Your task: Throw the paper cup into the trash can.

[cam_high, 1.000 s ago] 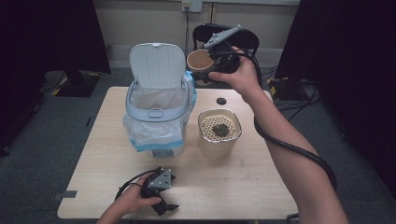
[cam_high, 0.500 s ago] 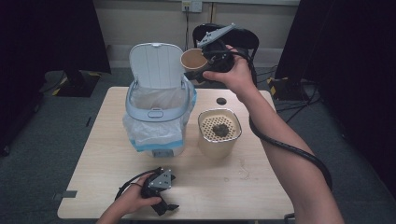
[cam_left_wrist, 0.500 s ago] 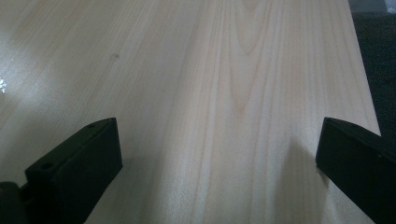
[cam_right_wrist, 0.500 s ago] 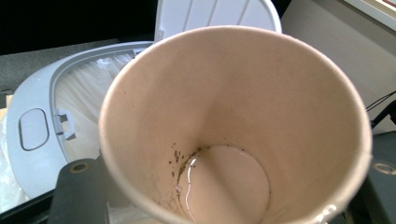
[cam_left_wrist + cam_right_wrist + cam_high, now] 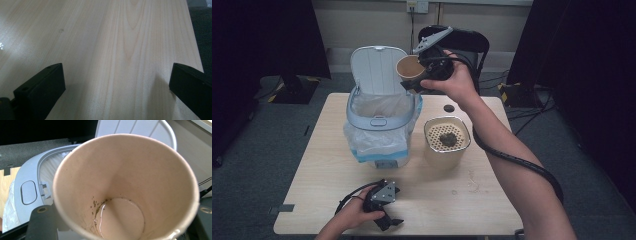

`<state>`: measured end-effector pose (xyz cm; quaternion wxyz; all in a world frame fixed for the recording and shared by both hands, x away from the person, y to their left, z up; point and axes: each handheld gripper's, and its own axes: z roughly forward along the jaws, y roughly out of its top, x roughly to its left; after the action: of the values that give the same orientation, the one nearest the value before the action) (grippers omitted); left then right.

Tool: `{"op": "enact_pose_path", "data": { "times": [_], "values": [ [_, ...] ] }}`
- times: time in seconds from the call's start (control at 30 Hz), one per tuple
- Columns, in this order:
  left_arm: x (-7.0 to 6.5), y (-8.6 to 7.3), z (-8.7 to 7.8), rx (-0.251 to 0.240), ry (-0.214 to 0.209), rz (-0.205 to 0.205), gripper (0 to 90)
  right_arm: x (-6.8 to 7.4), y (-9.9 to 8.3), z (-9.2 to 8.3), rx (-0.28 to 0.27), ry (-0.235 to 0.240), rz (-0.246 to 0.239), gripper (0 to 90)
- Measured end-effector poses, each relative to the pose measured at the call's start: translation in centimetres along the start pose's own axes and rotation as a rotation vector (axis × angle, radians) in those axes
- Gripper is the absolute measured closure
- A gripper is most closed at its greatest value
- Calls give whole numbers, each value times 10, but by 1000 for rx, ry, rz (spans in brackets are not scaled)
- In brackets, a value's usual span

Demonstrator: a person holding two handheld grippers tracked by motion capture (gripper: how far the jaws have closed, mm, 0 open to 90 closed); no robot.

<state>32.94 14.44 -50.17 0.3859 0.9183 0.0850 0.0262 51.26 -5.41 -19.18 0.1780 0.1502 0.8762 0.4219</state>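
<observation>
Nearest, the left tongs (image 5: 384, 212) rest released and empty on the worktop (image 5: 322, 185). Mid-worktop stands a perforated strainer tub (image 5: 447, 142) holding dark dregs, beside the lined bin (image 5: 379, 120) with its lid up. Farthest, the right tongs (image 5: 424, 75) grasp a paper cup (image 5: 409, 70), raised and tipped beside the bin's lid; judged step: discarding the near-empty cup, which calls for centring it over the opening before release.

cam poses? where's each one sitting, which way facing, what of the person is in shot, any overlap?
High view: above the person's side, facing forward and down at table; both forearms, left gripper, right gripper.
Left gripper view: facing bare tabletop between open jaws.
Right gripper view: looking into paper cup; own jaws.
Shared by high and right gripper views: cup, bin.
</observation>
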Motion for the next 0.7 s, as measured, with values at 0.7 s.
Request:
{"op": "enact_pose_path", "data": {
  "times": [0.7],
  "values": [
    [2, 0, -1, 11, -5, 20, 0, 19, 11, 41, -10, 80, -5, 269]
  ]
}}
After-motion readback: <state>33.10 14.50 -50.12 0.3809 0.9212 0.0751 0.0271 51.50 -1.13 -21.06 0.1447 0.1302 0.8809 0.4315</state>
